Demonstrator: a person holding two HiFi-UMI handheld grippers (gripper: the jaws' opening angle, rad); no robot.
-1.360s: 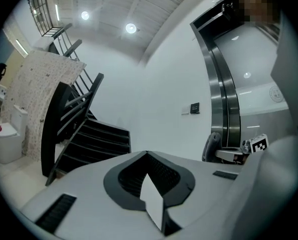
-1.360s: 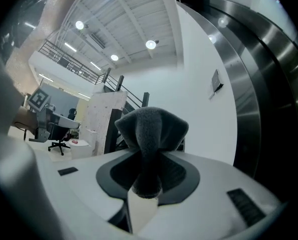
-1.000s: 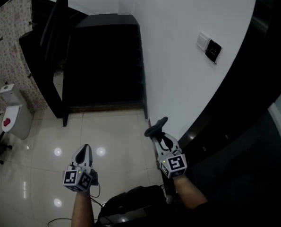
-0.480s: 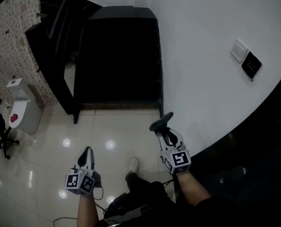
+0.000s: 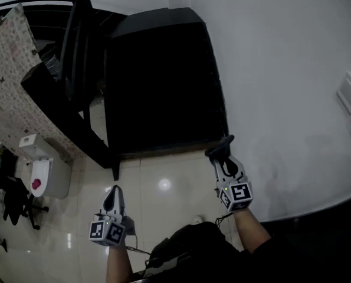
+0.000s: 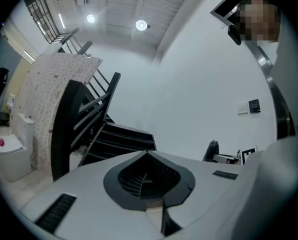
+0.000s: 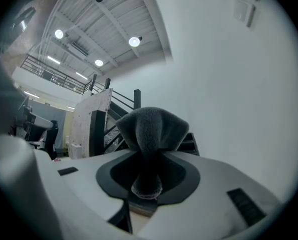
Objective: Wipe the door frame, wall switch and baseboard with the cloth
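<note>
From the head view, my right tongs [image 5: 223,153] are clamped on the cloth [image 5: 218,148] — a dark, soft bunch poking out past the tips. It sits just beside the white wall [image 5: 281,69], above the tiled floor [image 5: 163,184]. My left tongs [image 5: 114,192] hang lower over the floor, well apart from the wall. The wall switch [image 5: 348,93] sits at the wall's right edge, well apart from the cloth. I cannot pick out the door frame or baseboard for certain.

In the left gripper view the jaws meet with nothing between them.

In the right gripper view the jaws pinch the cloth at a narrow waist and the fuzzy fabric fans out above them, with the switch high on the wall beyond.

I judge the cloth light and limp — it will fold rather than push. So I would grip it close to the bunch, leaving a thick pad leading, and press gently on the switch so it doesn't get flipped.
</note>
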